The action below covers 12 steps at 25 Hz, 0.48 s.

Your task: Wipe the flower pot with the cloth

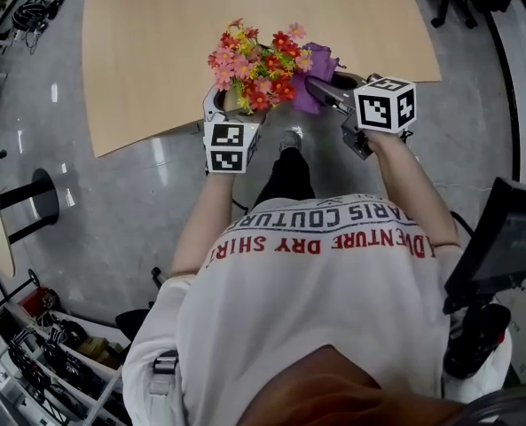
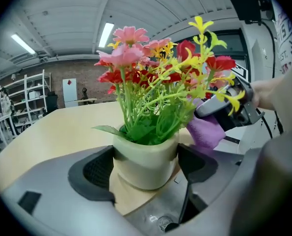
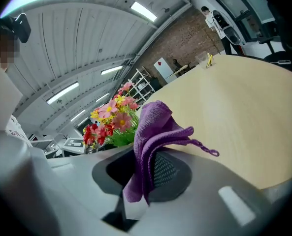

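Note:
The pale green flower pot [image 2: 146, 159] with red, pink and yellow artificial flowers [image 1: 258, 65] sits between the pads of my left gripper [image 2: 146, 167], which is shut on its sides, over the near edge of the wooden table [image 1: 156, 43]. In the head view the blooms hide most of the pot. My right gripper [image 3: 143, 168] is shut on a purple cloth [image 3: 153, 132], which bunches up out of the jaws. The cloth [image 1: 316, 71] hangs just right of the flowers, close to the pot's right side [image 2: 207, 132]; whether it touches the pot cannot be told.
The tabletop [image 3: 234, 112] stretches away beyond the pot. On the grey floor stand a round black stand base [image 1: 36, 193] at left, shelving with cables [image 1: 41, 353] at lower left, and a dark screen [image 1: 502, 238] at right.

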{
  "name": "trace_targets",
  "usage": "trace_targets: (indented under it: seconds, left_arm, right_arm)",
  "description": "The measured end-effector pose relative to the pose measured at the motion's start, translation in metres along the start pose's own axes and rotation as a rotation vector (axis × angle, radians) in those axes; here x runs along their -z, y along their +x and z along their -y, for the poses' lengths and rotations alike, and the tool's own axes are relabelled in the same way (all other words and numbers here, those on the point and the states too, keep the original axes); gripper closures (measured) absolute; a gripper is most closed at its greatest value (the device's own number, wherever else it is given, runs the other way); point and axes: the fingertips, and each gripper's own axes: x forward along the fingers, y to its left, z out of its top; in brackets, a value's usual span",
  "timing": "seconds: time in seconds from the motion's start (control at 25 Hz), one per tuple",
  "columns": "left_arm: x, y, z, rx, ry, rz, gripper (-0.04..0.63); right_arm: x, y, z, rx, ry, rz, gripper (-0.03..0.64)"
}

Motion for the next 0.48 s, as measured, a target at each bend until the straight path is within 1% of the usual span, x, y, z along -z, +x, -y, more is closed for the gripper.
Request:
trace_targets:
  seconds: [0.24,0.48]
  left_arm:
    - [0.005,0.005,-0.001,0.032,0.016,-0.010,0.178]
    - [0.003,-0.003,-0.006,0.045,0.019,-0.002,0.178]
  right_arm:
    - [-0.005,0.025,0.001,-0.045,-0.011,-0.008,0.561]
    - [-0.003,0.040,-0.003,-0.048,-0.016,-0.040,0.561]
